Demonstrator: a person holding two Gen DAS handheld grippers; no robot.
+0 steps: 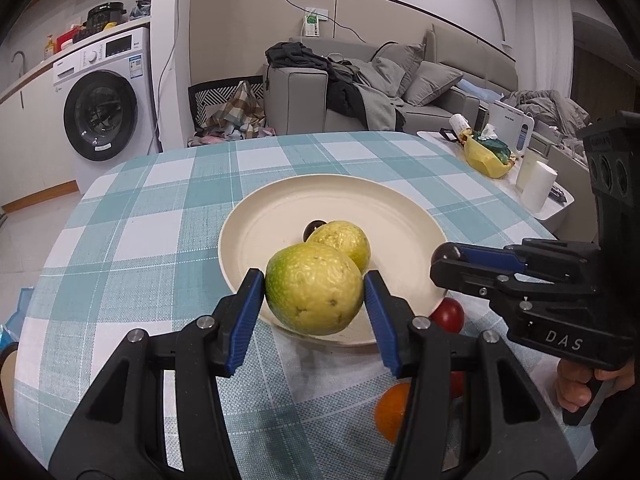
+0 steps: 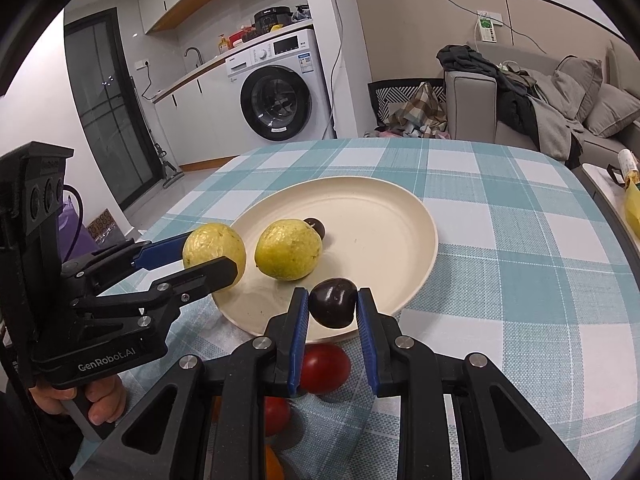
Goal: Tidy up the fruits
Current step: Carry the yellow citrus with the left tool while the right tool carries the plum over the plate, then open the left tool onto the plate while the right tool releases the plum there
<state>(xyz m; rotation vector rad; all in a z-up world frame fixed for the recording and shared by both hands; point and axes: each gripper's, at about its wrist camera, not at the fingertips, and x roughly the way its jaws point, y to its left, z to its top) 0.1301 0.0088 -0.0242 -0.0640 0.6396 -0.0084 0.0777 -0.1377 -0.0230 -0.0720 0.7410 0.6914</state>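
A teal-and-white checked cloth (image 1: pixel 160 216) covers the counter and fills the lower half of both views. A cream plate (image 1: pixel 280 216) sits at its centre. On the plate lie a yellow-green guava (image 2: pixel 289 249) and, touching it behind, a small dark plum (image 2: pixel 316 227).

The left hand-held gripper (image 1: pixel 314 294), at the bottom centre of its own view, is partly open with both blue pads pressed on a second guava (image 1: pixel 314 292), held over the plate's near rim. The right hand-held gripper (image 2: pixel 333 308) is closed tightly on another dark plum (image 2: pixel 333 303), also above the near rim.

Red tomatoes (image 2: pixel 324 368) and an orange (image 1: pixel 392 410) rest on the cloth below the plate.

Beyond the counter, a white washing machine (image 1: pixel 108 108) stands at the upper left of the left view. A grey sofa (image 1: pixel 420 92) heaped with clothes sits at the upper right.
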